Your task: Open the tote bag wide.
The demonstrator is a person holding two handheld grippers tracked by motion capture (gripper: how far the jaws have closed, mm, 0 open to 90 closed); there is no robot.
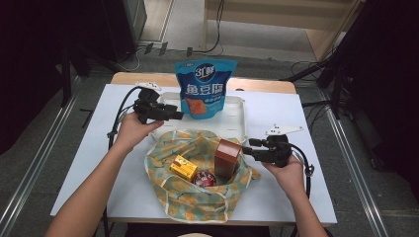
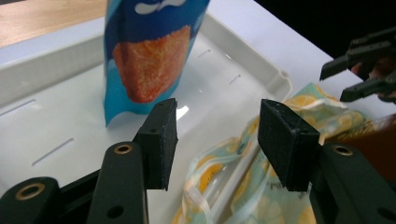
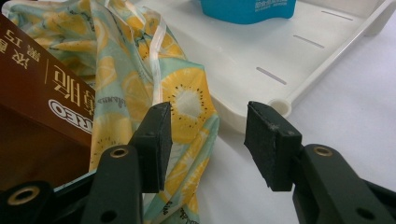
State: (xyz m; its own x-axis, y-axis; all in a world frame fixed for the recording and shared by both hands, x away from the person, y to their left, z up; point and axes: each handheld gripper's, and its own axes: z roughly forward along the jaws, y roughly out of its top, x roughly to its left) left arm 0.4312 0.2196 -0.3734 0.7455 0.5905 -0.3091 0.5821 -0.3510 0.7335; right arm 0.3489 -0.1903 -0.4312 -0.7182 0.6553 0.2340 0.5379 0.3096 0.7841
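Standing in the tray (image 1: 163,98), blue pouch (image 1: 205,88) reads "鱼豆腐".

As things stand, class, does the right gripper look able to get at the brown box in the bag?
Probably yes: the right gripper sits open beside the brown box, which stands tall above the bag, nothing between.

Grey floor (image 1: 44,133), wooden furniture (image 1: 296,19), dark surroundings.
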